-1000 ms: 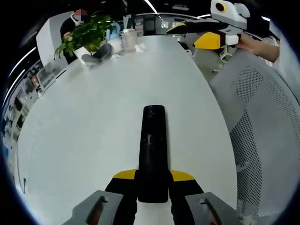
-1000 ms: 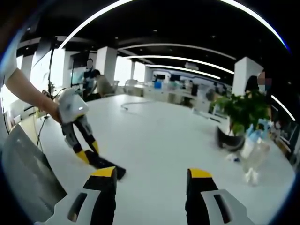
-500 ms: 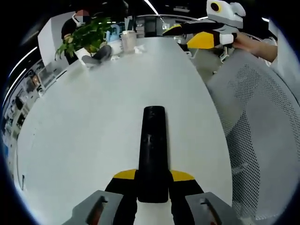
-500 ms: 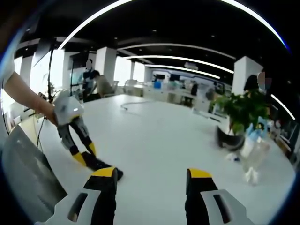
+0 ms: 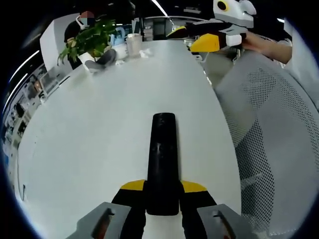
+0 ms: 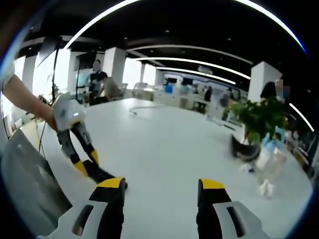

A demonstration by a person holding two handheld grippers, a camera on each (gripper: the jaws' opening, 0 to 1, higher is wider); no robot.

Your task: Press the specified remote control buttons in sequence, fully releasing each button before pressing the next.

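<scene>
— Two grippers, one remote. How does it look from the left gripper view?

— The left gripper [image 5: 162, 199] is clenched on the near end of the black remote [image 5: 163, 149], which lies lengthwise on the white table [image 5: 89, 129]. Far off, the right gripper [image 5: 197, 39] hangs over the table's far edge, well apart from the remote, near a mesh chair [image 5: 269, 134]. A potted plant [image 5: 89, 40] stands at the far end.

— And the right gripper view?

— The right gripper [image 6: 159, 191] has its jaws spread, holding nothing. The left gripper [image 6: 82, 164] shows to the side, gripping the remote [image 6: 107, 177] low on the table.

— Any button pressed?

— I judge none is being pressed now; the remote is only steadied. The pressing sequence looks wholly ahead, though I cannot tell from the remote itself.
</scene>
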